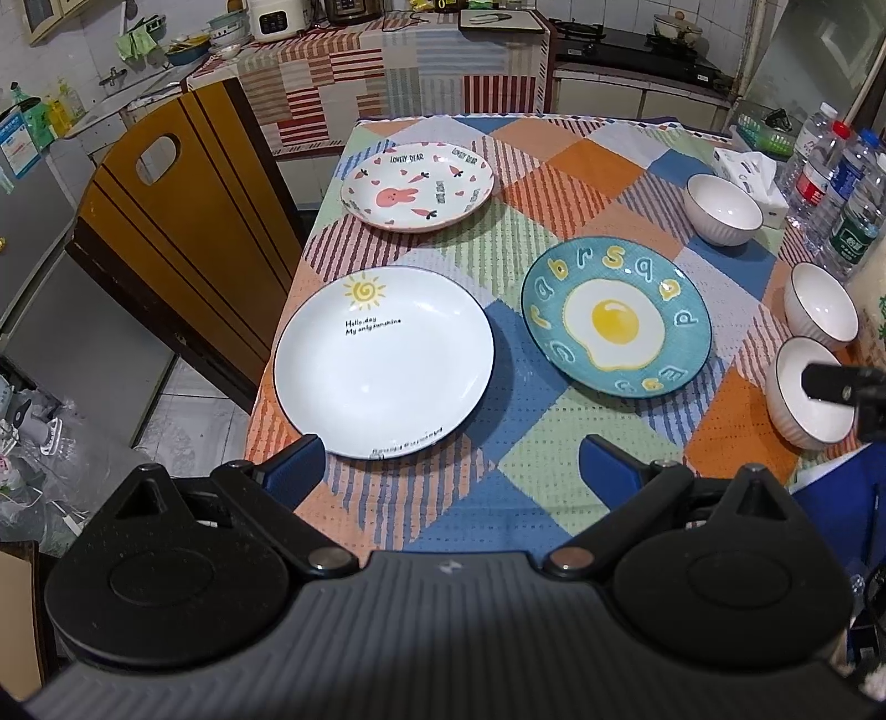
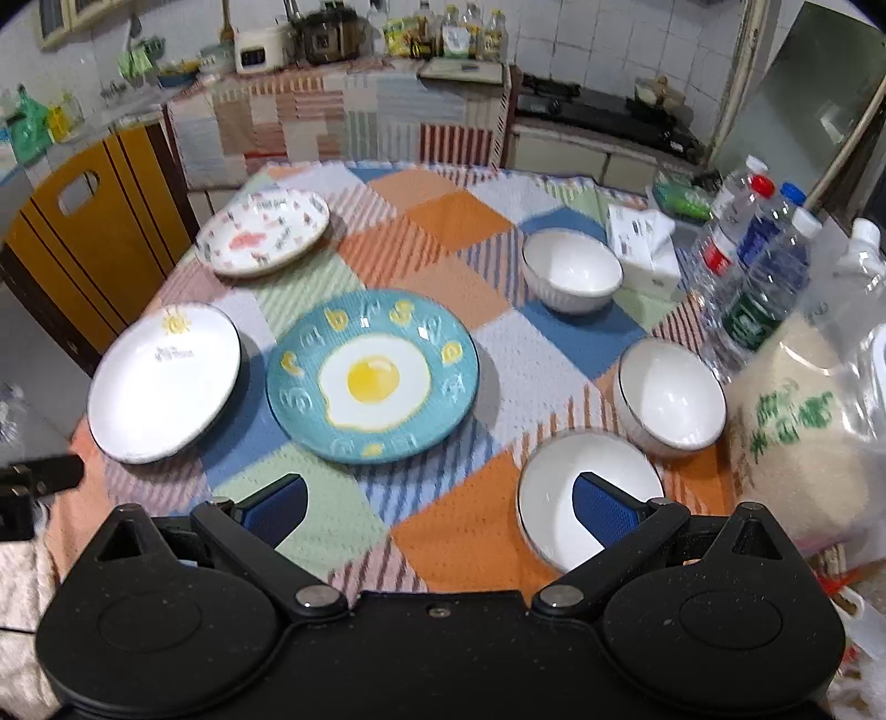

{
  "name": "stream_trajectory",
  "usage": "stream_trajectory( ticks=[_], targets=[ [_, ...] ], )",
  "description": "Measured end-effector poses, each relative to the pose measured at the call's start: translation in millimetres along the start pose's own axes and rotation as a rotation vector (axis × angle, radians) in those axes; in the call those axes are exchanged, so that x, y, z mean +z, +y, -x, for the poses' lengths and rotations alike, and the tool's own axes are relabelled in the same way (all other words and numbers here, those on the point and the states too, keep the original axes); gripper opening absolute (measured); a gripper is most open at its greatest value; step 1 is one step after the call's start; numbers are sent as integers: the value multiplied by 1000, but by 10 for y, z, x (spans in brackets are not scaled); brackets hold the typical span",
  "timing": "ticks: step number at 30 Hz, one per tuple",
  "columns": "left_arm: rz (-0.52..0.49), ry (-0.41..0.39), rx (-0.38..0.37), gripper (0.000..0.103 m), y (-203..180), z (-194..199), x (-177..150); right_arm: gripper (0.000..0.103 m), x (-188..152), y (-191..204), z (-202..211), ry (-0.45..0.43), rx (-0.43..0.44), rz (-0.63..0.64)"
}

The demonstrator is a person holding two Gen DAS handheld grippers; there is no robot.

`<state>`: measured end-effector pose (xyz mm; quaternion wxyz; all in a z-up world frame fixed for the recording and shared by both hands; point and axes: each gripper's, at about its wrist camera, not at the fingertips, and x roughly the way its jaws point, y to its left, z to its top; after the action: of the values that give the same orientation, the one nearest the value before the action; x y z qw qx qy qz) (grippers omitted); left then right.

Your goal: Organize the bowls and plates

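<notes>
Three plates lie apart on the checked tablecloth: a white sun plate [image 1: 383, 363] [image 2: 165, 382], a teal fried-egg plate [image 1: 616, 317] [image 2: 372, 376] and a bunny plate [image 1: 416, 185] [image 2: 261, 231]. Three white bowls stand to the right: a far bowl [image 1: 722, 209] [image 2: 571, 271], a middle bowl [image 1: 819, 307] [image 2: 670, 396] and a near bowl [image 1: 809, 390] [image 2: 559, 493]. My left gripper [image 1: 451, 468] is open and empty, just short of the sun plate's near rim. My right gripper [image 2: 443, 507] is open and empty, its right finger [image 2: 601, 512] in front of the near bowl.
A tissue pack [image 2: 645, 249], several water bottles [image 2: 764, 266] and a bag of rice [image 2: 797, 437] crowd the table's right side. A wooden chair [image 1: 166, 232] stands at the left edge. A kitchen counter [image 1: 410, 55] and stove [image 1: 637, 44] lie beyond.
</notes>
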<state>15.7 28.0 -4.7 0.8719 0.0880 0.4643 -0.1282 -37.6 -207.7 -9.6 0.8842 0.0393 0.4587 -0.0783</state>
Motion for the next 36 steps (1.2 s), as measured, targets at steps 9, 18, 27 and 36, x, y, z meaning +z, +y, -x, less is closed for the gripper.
stream_trajectory(
  ticks=[9, 18, 27, 36],
  targets=[
    [117, -22, -32, 99, -98, -289, 265, 103, 288, -165, -238, -215, 96, 163],
    [142, 10, -165, 99, -482, -1000, 297, 89, 552, -601, -1161, -95, 276, 81],
    [202, 96, -182, 95, -658, -1626, 244, 88, 589, -748, -1760, -17, 392, 94],
    [232, 104, -189, 78, -635, -1892, 189, 68, 652, -712, -2161, 110, 391, 121]
  ],
)
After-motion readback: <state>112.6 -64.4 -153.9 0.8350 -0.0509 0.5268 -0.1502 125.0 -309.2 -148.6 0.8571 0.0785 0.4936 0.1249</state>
